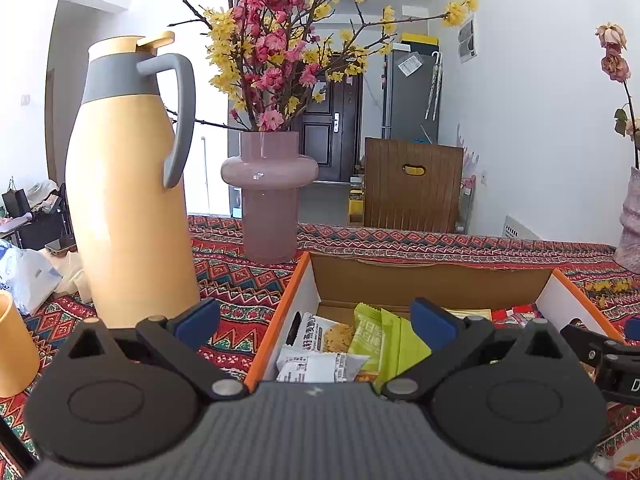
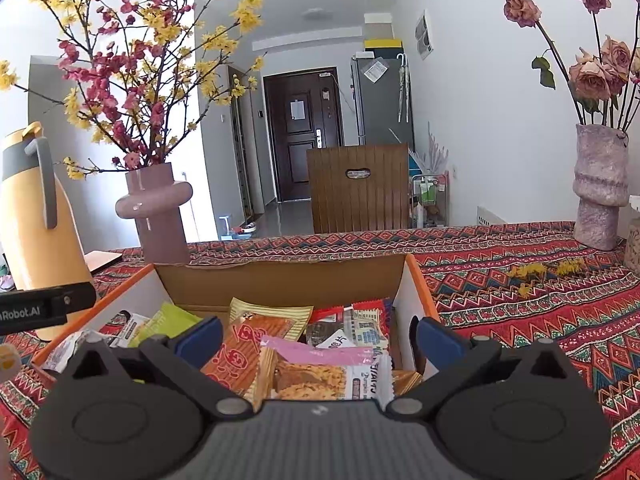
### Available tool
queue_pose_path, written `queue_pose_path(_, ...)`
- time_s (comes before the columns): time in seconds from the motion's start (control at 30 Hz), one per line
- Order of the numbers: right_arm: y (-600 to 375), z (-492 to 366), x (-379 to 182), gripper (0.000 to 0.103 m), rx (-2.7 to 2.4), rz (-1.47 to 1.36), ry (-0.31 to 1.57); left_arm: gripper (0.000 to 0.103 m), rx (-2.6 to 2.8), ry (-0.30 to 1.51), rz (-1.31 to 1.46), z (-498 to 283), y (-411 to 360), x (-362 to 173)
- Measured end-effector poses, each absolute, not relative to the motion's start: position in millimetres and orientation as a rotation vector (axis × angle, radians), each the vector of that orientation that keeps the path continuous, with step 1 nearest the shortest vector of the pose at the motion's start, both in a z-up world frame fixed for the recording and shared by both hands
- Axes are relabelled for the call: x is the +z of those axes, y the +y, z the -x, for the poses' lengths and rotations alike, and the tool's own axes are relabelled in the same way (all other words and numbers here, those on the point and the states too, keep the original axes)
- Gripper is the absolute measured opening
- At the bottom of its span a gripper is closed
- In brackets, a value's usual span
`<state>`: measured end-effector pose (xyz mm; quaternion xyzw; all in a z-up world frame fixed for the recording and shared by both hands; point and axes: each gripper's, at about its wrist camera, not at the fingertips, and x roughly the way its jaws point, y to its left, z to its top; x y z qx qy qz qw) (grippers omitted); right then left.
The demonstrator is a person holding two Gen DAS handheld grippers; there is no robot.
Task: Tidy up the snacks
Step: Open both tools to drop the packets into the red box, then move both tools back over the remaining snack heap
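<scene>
Crinkly foil and plastic snack packets (image 2: 304, 360) are piled in the open cardboard box (image 2: 280, 280) on the patterned tablecloth (image 2: 520, 300), so they're probably light, soft and a bit slippery. Left gripper (image 1: 316, 320) and right gripper (image 2: 316, 336) both hang over the box with jaws spread wide, nothing held. I'd pinch a flat sealed edge, gently, since the cookie packet (image 2: 316, 380) likely crumbles.

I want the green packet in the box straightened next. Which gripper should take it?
Left. The left gripper hangs open with the green packet just ahead of its fingers at the cardboard box's left end. The open right gripper faces the orange and pink packets instead; green lies off to its left.
</scene>
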<state>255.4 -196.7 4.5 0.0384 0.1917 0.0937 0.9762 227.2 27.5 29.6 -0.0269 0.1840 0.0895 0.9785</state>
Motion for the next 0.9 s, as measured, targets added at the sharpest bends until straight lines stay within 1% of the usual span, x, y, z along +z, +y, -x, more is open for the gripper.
queue_pose_path(0.2, -197.5, -254.3, 8.8, 0.103, 0.186, -0.079, 0.374, 0.103, 0.176, 0.362, 0.054, -222.4, 24.9, 33.8)
queue_pose_path(0.5, -202.8, -219.5, 41.2, 0.103, 0.210, -0.067, 0.300, 0.103, 0.170, 0.322, 0.087, -188.8, 27.0, 65.4)
queue_pose_path(0.67, -204.5, -192.6, 42.7, 0.103, 0.237, -0.056, 0.304, 0.103, 0.136, 0.332, 0.072, -166.4, 20.4, 65.1)
queue_pose_path(0.9, -209.7, -157.7, 32.2, 0.103, 0.244, -0.045, 0.344, 0.103, 0.120, 0.383, 0.047, -141.6, 17.9, 50.9)
